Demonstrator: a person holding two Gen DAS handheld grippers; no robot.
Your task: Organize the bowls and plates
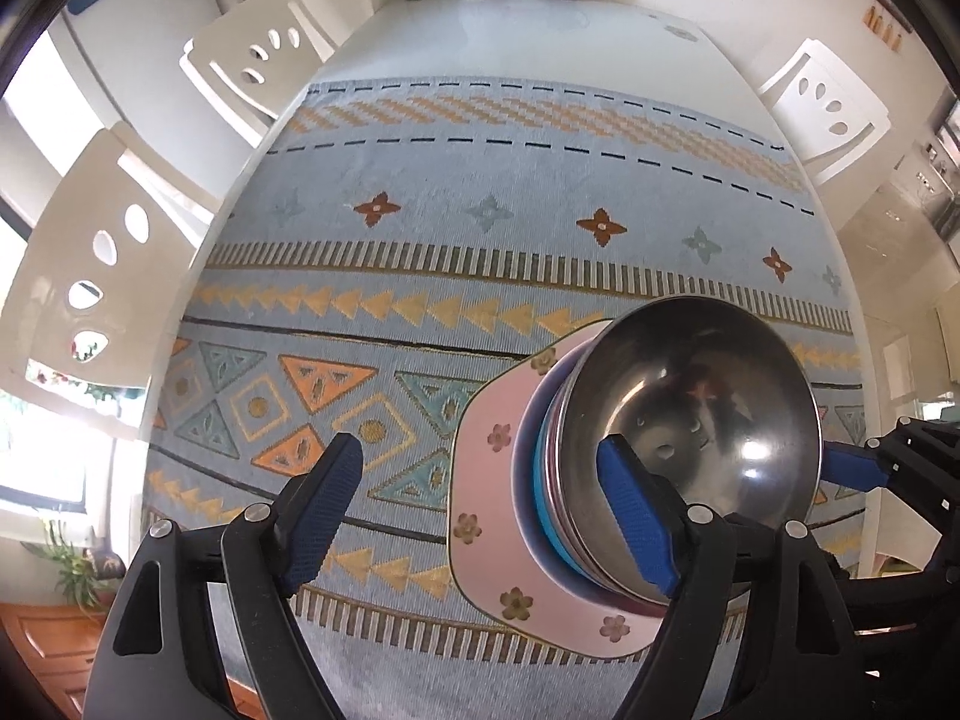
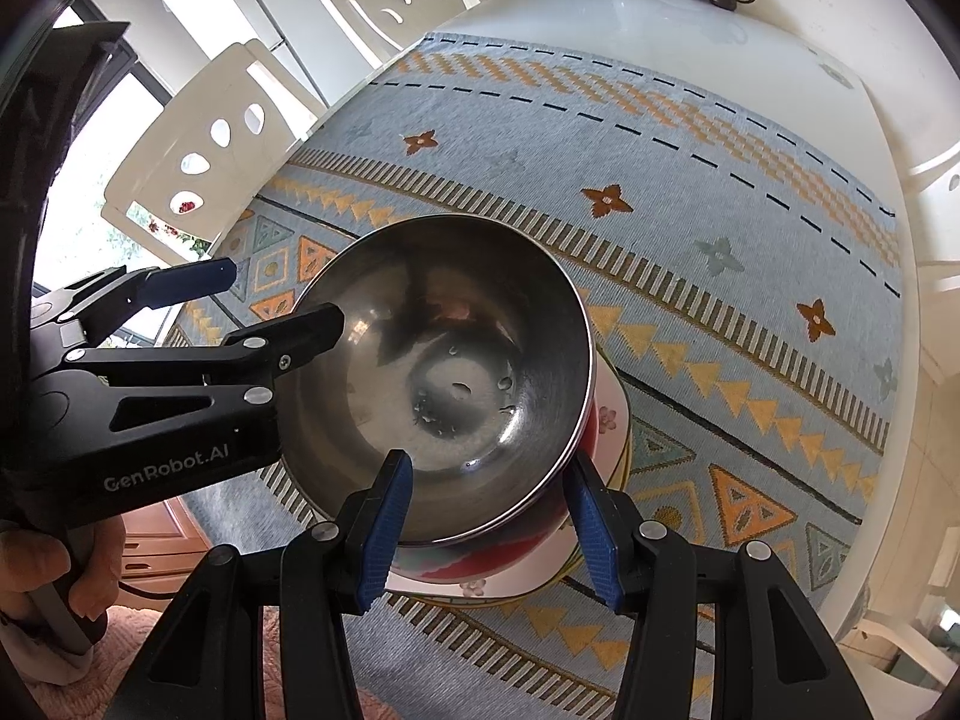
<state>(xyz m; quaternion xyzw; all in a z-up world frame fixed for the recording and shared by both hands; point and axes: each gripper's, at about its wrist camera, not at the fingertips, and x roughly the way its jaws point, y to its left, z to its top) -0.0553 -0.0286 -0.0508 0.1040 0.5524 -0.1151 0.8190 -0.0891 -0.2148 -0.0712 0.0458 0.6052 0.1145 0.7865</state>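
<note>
The shiny round steel bowl [image 2: 447, 372] tops a stack of coloured bowls on a pink flowered plate [image 1: 486, 480] on the patterned blue cloth [image 1: 480, 210]. The left gripper [image 1: 492, 510] is spread wide, one finger inside the bowl. Only the right wrist view shows the right gripper [image 2: 489, 525] spread wide and straddling the bowl's near rim.

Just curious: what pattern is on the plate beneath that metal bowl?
Pale pink plate with small scattered flowers and a thin dark rim; clearest in the left wrist view.
</note>
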